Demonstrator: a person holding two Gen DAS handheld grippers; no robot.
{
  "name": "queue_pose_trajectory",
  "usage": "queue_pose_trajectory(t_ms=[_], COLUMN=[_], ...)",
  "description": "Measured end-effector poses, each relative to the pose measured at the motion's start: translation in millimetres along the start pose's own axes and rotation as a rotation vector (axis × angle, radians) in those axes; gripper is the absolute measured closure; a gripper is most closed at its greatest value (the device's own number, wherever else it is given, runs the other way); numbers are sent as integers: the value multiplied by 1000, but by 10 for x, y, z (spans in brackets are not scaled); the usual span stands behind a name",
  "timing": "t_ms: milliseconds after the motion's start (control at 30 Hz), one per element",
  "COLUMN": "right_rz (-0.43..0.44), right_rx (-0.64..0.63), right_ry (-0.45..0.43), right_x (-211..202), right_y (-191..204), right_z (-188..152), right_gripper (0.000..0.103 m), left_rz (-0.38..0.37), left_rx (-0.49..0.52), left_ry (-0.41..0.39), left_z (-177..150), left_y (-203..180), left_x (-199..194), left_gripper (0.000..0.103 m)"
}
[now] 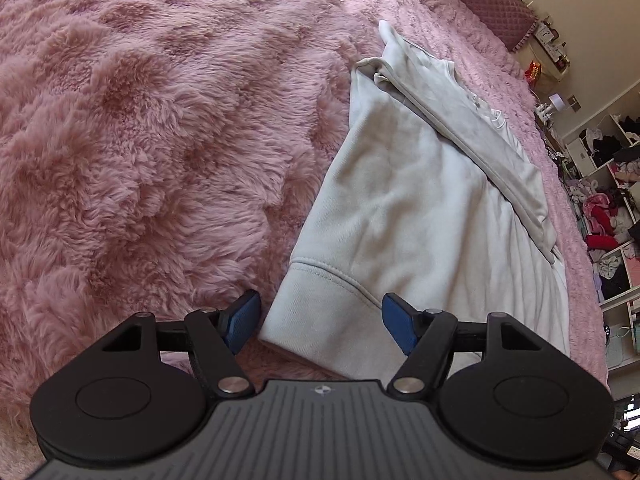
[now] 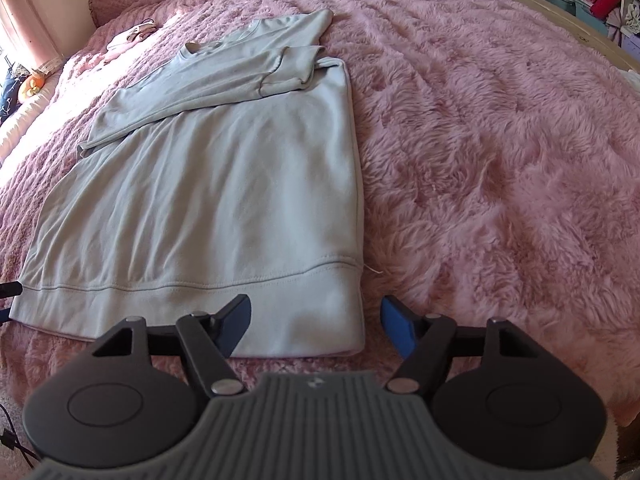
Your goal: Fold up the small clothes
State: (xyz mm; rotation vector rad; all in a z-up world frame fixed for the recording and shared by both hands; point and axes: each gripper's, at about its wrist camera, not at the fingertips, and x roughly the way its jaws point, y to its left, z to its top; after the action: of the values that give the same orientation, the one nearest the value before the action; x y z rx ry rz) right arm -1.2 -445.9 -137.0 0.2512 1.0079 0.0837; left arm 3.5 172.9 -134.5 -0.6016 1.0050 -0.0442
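Item: pale grey sweatshirt (image 2: pixel 224 184), laid flat on a shaggy pink blanket (image 2: pixel 500 128), neck end far from both tools, hem band nearest them.
Sleeves: both are folded in across the upper body; one lies as a diagonal strip (image 1: pixel 472 120), the other cuff (image 2: pixel 296 68) sits near the far right shoulder.
Body: not yet folded; it is spread at full length, with shallow creases running lengthwise.
Hem band: the ribbed band (image 2: pixel 192 300) lies flat along the near edge, its two corners free.
Left gripper (image 1: pixel 318 322): jaws stand wide apart, nothing clamped. The left hem corner (image 1: pixel 304 312) lies between the blue pads; whether the pads touch the cloth cannot be told.
Right gripper (image 2: pixel 316 326): jaws stand wide apart, nothing clamped. The right hem corner (image 2: pixel 344 320) lies between the pads, nearer the right-hand pad; the left-hand pad hangs over the band.
Done so far: sleeves tucked in, garment squared into a long rectangle.
Left to do: by my reading, take both hem corners, carry the hem up toward the neck, and possibly fold once more for a compact bundle.
Stage, as judged: about midway, at the approach to the hem grasp.
Surroundings: shelves of mixed clothing (image 1: pixel 608 208) stand beyond the bed's edge, well apart from the work.
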Motion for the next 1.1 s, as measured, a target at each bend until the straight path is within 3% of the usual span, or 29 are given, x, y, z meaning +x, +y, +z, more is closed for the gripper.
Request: queue_pose_trajectory(t_ms=[133, 267, 467, 533, 667, 800, 967, 1033, 1100], right_rz=[27, 49, 35, 37, 58, 131, 73, 76, 79], right_rx=[16, 0, 9, 12, 37, 105, 107, 106, 101], right_ry=[14, 6, 12, 5, -3, -10, 40, 40, 34], right_x=[34, 10, 25, 4, -46, -74, 58, 71, 67], right_y=[-8, 13, -25, -33, -56, -130, -134, -133, -131], right_z=[0, -5, -18, -27, -32, -2, -1, -15, -21], right_gripper=[48, 53, 66, 72, 85, 79, 76, 76, 84], left_rz=[-39, -130, -134, -143, -200, -197, -201, -207, -225], left_rx=[-76, -124, -161, -164, -132, -98, -167, -184, -208], left_ry=[6, 22, 33, 33, 30, 36, 63, 67, 70], left_z=[27, 50, 59, 52, 24, 18, 9, 3, -5], left_y=[91, 170, 266, 269, 230, 176, 276, 314, 361], left_x=[22, 47, 127, 114, 47, 41, 135, 147, 145], left_gripper=[23, 23, 25, 28, 51, 57, 57, 57, 57])
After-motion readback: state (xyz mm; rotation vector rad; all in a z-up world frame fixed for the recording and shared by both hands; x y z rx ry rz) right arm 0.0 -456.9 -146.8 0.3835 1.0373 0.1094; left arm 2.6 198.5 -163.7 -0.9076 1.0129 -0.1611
